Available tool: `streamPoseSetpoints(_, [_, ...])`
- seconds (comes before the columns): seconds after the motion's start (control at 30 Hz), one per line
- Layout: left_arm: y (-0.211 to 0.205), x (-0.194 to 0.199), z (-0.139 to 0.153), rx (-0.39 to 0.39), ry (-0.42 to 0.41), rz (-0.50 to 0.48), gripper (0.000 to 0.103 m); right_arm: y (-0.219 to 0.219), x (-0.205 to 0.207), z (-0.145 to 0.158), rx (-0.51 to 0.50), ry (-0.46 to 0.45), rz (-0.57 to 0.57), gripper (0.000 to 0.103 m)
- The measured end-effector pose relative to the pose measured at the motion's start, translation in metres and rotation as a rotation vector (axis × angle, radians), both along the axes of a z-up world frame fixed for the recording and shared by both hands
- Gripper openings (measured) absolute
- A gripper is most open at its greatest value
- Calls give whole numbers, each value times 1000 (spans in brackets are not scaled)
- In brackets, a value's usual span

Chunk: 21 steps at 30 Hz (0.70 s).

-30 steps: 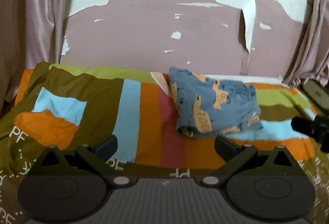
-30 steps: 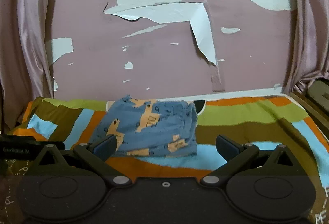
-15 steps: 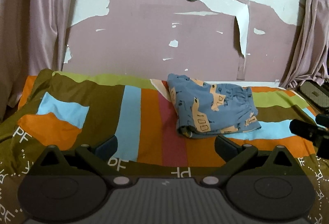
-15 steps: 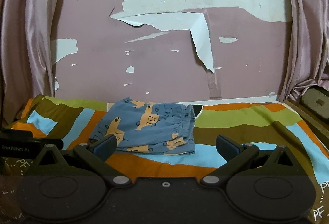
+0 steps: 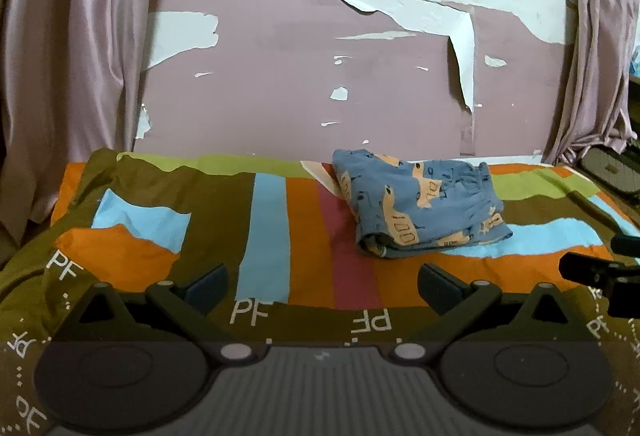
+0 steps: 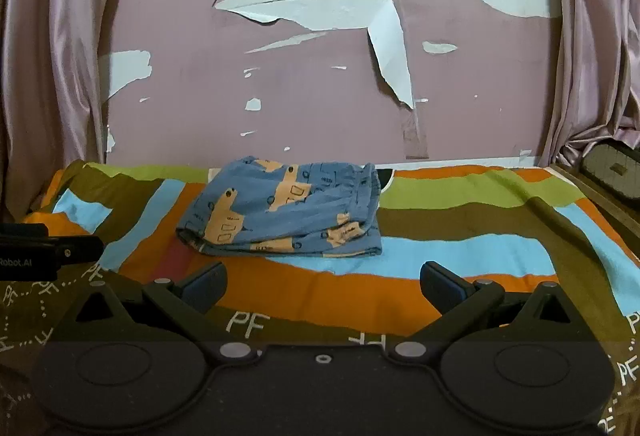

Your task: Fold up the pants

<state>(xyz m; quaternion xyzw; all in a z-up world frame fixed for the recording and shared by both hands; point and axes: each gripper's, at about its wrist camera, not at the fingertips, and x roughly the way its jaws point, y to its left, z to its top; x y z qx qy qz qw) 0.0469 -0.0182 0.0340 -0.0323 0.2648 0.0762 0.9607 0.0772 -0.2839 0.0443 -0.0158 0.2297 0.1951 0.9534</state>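
Both tongs gape wide with nothing between them: the left gripper (image 5: pixel 322 282) and right gripper (image 6: pixel 322 282) hang over the bed's near edge, apparently because folding is done. The pants (image 6: pixel 286 214) lie toward the far edge of the striped bedspread (image 6: pixel 460 196), a compact blue-and-peach bundle, layers stacked

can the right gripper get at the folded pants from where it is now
Probably yes: the right gripper is open and empty, and only bare striped bedspread lies between it and the folded pants ahead.
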Motion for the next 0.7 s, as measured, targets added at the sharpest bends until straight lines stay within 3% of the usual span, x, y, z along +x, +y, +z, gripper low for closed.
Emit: streamPoseSetpoints(0.7, [-7, -8, -3, 22, 16, -37, 103, -3, -4, -2, -8, 26, 9, 102])
